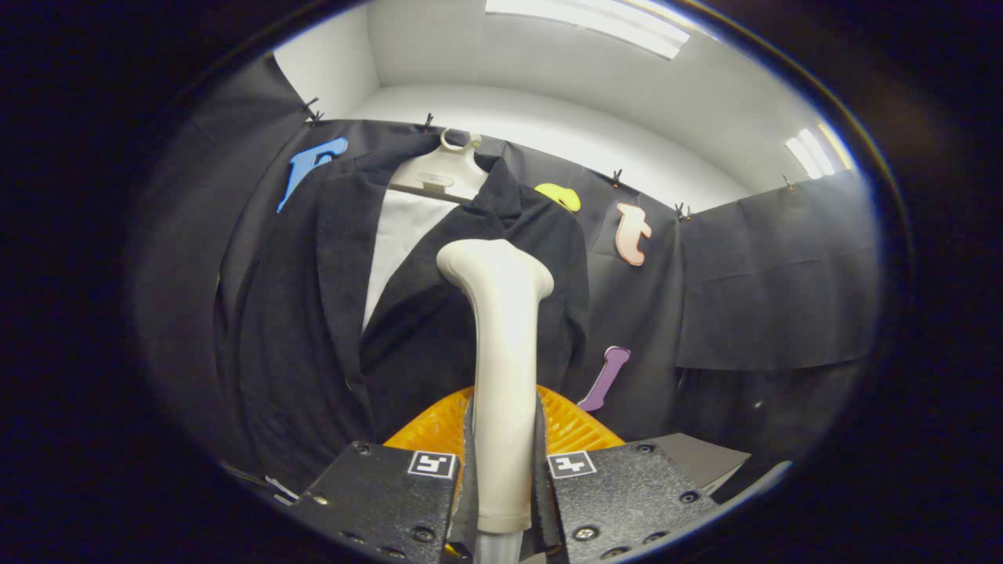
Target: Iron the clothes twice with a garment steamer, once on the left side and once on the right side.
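Gripper (pixel 501 470) clamped on garment steamer (pixel 501 345) handle, both fingers pressed against its sides, steamer upright between them. Ahead left: dark jacket (pixel 313 313) on white hanger (pixel 443 172) against booth wall. Steamer head close to jacket's right front panel. Orange ribbed basket (pixel 572 427) just beyond fingers.

One garment steamer (pixel 501 345), one dark jacket (pixel 313 329) on one hanger (pixel 443 172) (white), one orange basket (pixel 576 427), two ceiling lights (pixel 588 19).
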`<state>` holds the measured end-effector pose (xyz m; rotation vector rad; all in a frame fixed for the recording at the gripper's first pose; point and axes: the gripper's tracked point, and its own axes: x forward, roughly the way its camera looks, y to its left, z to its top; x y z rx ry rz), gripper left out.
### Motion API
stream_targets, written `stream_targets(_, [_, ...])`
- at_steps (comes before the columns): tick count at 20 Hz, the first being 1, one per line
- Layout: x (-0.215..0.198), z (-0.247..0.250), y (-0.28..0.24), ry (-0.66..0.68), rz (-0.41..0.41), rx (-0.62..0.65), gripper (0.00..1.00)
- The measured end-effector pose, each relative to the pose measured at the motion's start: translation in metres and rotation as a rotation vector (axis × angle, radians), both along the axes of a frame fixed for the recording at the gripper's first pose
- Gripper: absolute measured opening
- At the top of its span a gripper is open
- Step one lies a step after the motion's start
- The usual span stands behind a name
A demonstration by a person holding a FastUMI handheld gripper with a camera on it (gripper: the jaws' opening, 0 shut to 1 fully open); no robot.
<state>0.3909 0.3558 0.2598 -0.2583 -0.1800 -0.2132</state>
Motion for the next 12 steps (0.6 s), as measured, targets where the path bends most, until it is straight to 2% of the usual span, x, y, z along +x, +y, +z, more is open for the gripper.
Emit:
stream_targets(3, [-0.011, -0.033, -0.003, 0.04, 0.015, 0.035, 0.29])
stream_targets(12, [-0.019, -0.083, -0.004, 0.109, 0.007, 0.0, 0.3])
